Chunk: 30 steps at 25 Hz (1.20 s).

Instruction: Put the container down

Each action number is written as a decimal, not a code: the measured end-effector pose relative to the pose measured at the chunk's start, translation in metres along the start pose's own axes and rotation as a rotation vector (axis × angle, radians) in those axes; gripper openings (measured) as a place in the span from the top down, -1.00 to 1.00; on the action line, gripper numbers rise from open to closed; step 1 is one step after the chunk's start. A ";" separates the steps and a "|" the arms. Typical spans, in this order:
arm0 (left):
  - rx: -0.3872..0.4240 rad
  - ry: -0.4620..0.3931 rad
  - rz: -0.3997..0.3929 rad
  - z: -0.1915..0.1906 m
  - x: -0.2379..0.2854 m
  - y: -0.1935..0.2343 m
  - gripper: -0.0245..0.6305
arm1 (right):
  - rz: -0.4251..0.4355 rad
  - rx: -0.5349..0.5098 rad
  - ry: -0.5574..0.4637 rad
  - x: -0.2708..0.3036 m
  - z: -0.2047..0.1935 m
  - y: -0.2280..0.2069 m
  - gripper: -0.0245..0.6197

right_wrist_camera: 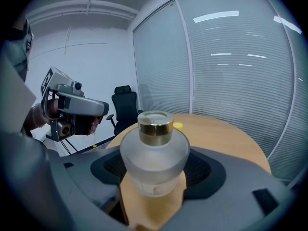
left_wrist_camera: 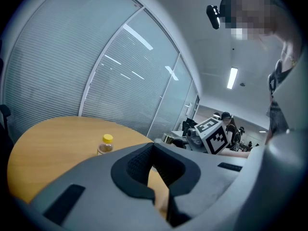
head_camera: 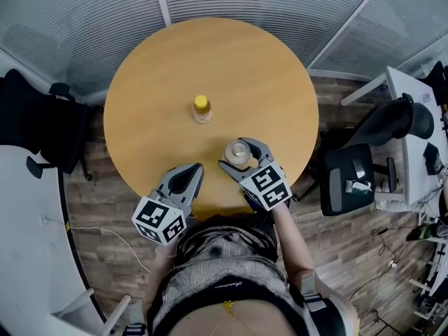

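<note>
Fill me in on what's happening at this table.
A person stands at a round table with a gripper in each hand. The right gripper is closed on a frosted bottle with a gold cap, holding it upright over the near part of the table; whether its base touches the wood can't be told. The left gripper is shut and empty, beside it. A yellow-capped bottle stands near the table's middle.

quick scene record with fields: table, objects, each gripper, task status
table: round wooden table
held item: frosted container with gold cap, upright
right gripper: closed on the container, above the table's near edge
left gripper: jaws together, nothing between them
other: yellow-capped bottle standing near the table's centre
task status: container not yet released
</note>
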<state>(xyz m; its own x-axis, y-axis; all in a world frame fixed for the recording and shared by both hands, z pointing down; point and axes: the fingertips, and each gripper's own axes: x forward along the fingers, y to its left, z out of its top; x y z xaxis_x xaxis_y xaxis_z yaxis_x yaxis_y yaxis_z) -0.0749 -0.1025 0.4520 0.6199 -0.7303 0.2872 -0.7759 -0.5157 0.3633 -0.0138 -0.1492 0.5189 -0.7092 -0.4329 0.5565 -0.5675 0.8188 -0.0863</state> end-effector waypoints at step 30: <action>-0.065 0.011 0.138 -0.026 -0.040 0.020 0.92 | -0.015 0.006 0.186 0.080 -0.101 -0.015 -0.15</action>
<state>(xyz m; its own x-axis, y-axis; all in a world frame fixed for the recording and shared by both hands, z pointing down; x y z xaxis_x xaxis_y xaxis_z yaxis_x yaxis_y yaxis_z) -0.1126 -0.0718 0.4709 0.5096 -0.7869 0.3479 -0.8447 -0.3807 0.3762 -0.0196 -0.1583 0.6484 -0.6110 -0.3676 0.7011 -0.5804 0.8103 -0.0809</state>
